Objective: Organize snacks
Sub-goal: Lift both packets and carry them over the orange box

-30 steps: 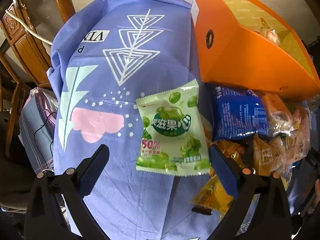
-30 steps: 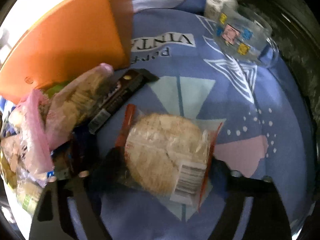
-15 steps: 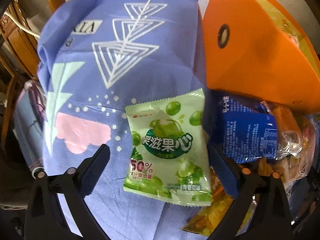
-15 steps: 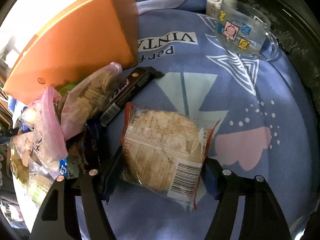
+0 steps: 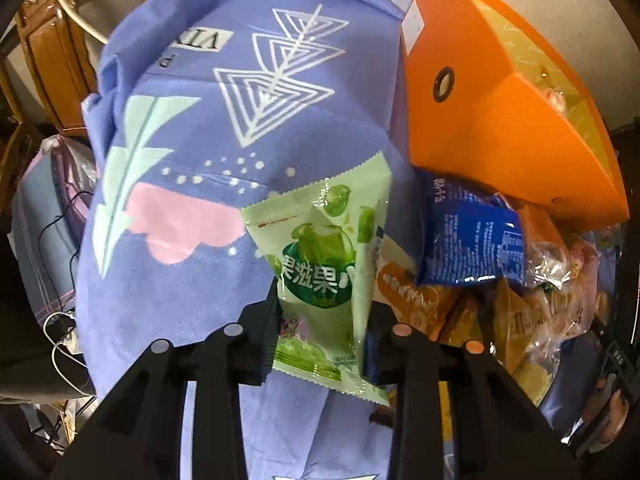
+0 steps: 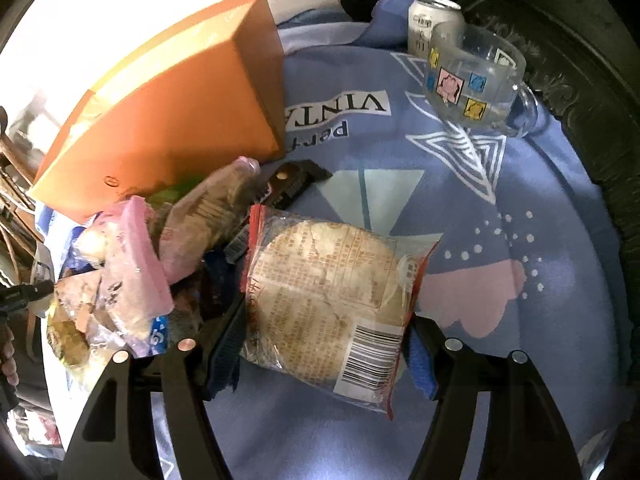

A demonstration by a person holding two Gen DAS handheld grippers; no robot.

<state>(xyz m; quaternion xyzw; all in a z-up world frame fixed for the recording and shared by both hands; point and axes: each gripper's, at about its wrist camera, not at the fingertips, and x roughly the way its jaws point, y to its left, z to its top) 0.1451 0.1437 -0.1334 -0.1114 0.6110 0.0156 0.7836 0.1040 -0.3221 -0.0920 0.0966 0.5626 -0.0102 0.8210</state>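
My left gripper (image 5: 320,320) is shut on a green gummy packet (image 5: 324,264), which buckles between the jaws above the purple cloth (image 5: 192,280). My right gripper (image 6: 324,328) is shut on a clear packet holding a round rice cracker (image 6: 328,280), lifted off the cloth (image 6: 520,340). The orange box (image 5: 496,128) stands open at the upper right in the left wrist view, with a snack inside. It also shows in the right wrist view (image 6: 168,120) at upper left.
A pile of snacks lies below the box: a blue packet (image 5: 472,240), orange and yellow packets (image 5: 416,300), pink bags (image 6: 136,272), a dark chocolate bar (image 6: 288,188). A glass mug (image 6: 472,80) and a can (image 6: 432,20) stand at the back.
My left gripper closed on the green packet, creasing it. My right gripper closed on the cracker packet and raised it; both jaws were wide open before.
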